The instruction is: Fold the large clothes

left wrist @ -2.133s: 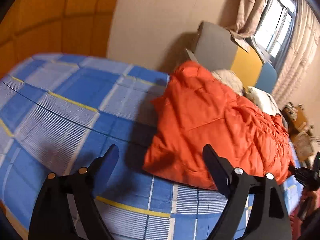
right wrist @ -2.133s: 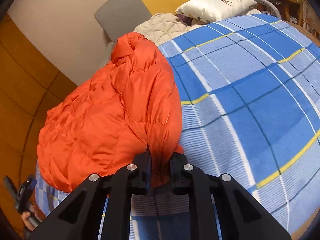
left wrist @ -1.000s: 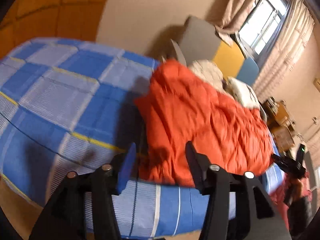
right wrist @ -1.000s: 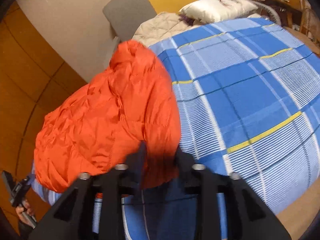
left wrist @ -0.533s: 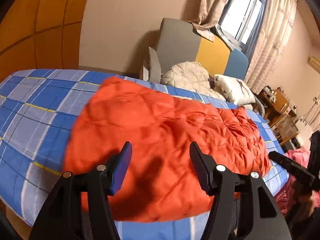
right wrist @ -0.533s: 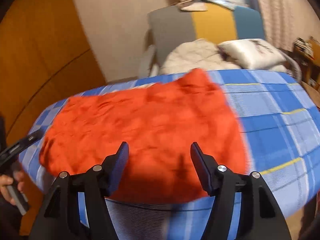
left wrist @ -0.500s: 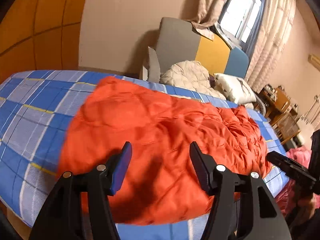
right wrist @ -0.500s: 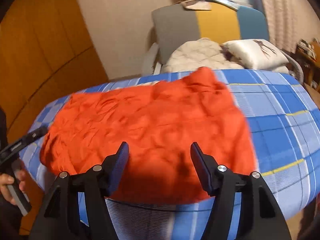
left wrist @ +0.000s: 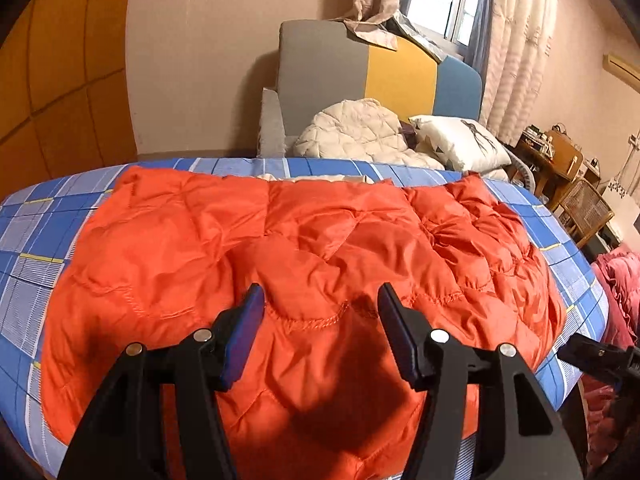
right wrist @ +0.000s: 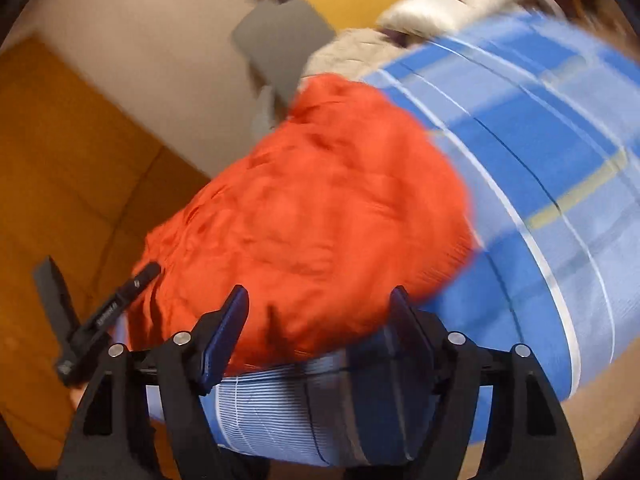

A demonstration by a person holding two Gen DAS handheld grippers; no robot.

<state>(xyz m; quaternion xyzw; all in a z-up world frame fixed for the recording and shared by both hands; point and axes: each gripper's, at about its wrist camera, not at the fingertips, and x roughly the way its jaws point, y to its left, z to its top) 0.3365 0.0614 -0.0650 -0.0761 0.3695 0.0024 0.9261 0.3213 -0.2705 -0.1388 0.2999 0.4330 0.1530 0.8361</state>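
Across a bed (left wrist: pixel 28 240) covered in a blue plaid sheet with white and yellow lines lies the orange quilted jacket (left wrist: pixel 304 264), spread nearly flat and reaching the near edge of the mattress. Left gripper (left wrist: pixel 320 312): held low and roughly level at the 6 o'clock side of the garment, pointing toward 12 o'clock; its jaws stand wide apart with nothing between them, and the blue-padded fingers (left wrist: pixel 242 332) hover just above the fabric, contact not determinable. Right gripper (right wrist: pixel 318 316): tilted, so the bed (right wrist: pixel 560 184) appears slanted in its blurred view; its jaws are likewise spread wide and grasp nothing, with the lower hem of the jacket (right wrist: pixel 320 208) lying between and just beyond the fingertips. The left gripper also shows in the right wrist view as a black shape (right wrist: pixel 100 316) at 8 o'clock of the garment. At 12 o'clock beyond the bed stands a grey, yellow and blue armchair (left wrist: pixel 360 68) holding a cream quilted garment (left wrist: pixel 356 132) and a white printed pillow (left wrist: pixel 460 144). Curtains (left wrist: pixel 516 32) hang at 1 o'clock; a pink quilt (left wrist: pixel 618 280) lies at 3 o'clock.
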